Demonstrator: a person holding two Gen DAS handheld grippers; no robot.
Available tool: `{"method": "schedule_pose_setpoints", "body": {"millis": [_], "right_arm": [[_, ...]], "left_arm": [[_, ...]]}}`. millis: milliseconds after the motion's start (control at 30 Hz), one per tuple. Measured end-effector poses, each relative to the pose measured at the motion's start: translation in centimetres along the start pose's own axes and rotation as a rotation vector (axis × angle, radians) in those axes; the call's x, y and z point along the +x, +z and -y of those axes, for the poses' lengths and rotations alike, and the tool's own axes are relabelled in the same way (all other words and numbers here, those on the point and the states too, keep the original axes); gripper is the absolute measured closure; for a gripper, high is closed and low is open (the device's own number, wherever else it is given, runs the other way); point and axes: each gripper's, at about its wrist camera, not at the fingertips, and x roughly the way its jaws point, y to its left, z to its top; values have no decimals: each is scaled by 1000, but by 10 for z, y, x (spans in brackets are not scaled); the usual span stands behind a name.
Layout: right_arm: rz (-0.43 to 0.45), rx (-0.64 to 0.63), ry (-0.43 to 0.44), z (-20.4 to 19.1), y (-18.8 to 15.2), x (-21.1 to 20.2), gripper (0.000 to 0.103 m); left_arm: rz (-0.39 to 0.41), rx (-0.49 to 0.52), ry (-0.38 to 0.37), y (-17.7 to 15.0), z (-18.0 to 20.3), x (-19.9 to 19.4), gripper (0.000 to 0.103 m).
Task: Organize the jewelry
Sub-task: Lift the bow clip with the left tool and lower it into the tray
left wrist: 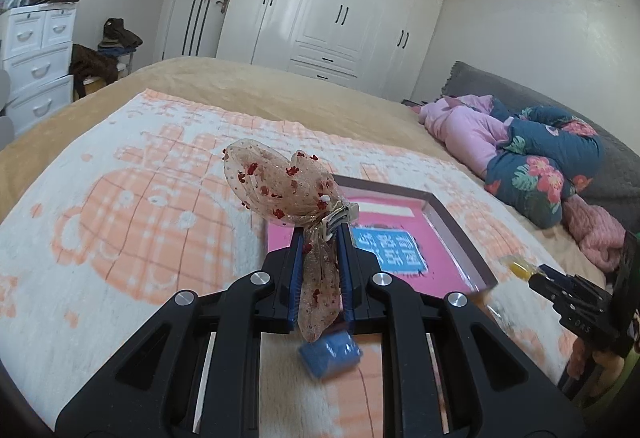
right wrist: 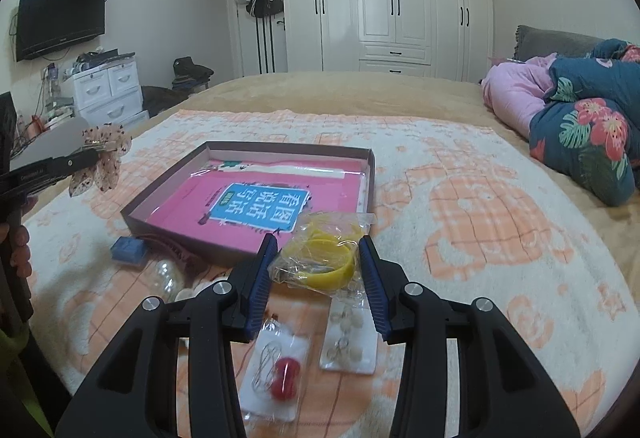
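My left gripper (left wrist: 320, 234) is shut on a sheer bow hair clip (left wrist: 276, 182) with red flowers, held above the blanket near the box's left corner. The right wrist view shows that bow (right wrist: 106, 154) at far left, in the left gripper (right wrist: 86, 158). My right gripper (right wrist: 319, 254) is shut on a clear bag with yellow bangles (right wrist: 320, 262), just in front of the box. The shallow brown box (right wrist: 160, 186) holds a pink book (right wrist: 256, 202). In the left wrist view the right gripper (left wrist: 540, 272) carries the yellow bag (left wrist: 520, 268) beside the box (left wrist: 452, 222).
On the blanket lie a small blue box (right wrist: 129, 249), a clear round piece (right wrist: 166, 274), a card with a red bobble (right wrist: 276, 370) and a card of pearl earrings (right wrist: 348, 334). Folded pink and floral quilts (right wrist: 580, 126) lie at the right. A hand (right wrist: 20, 246) holds the left gripper.
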Motion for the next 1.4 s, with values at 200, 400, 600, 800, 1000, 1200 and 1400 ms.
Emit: {"method": "schedule_pose_setpoints", "body": {"millis": [200,400,600,800,1000,1200,1400], "right_arm": [[3,-20,-7,-3,14,22,63],[-9,-35,-16,-8,26,49,63],[-34,-22,-13,-11,34,74,63],[-66,-8,-14,-12,39,95,63],[-100,-9,-28,-15,38,109,63],[-139,6,-36,-14,32,116,63],[-159,16,-35,-14,27,118,60]], "left_arm": [[7,11,2,7,3,17,94],[-8,6,-9,9,4,39,94],[-51,13,-28,2,7,60,93],[-96,25,-35,-4,5,74,93],[-130,26,-41,-9,2,84,92],[-149,23,-39,-12,-3,87,87],[-144,28,-29,-12,-3,84,73]]}}
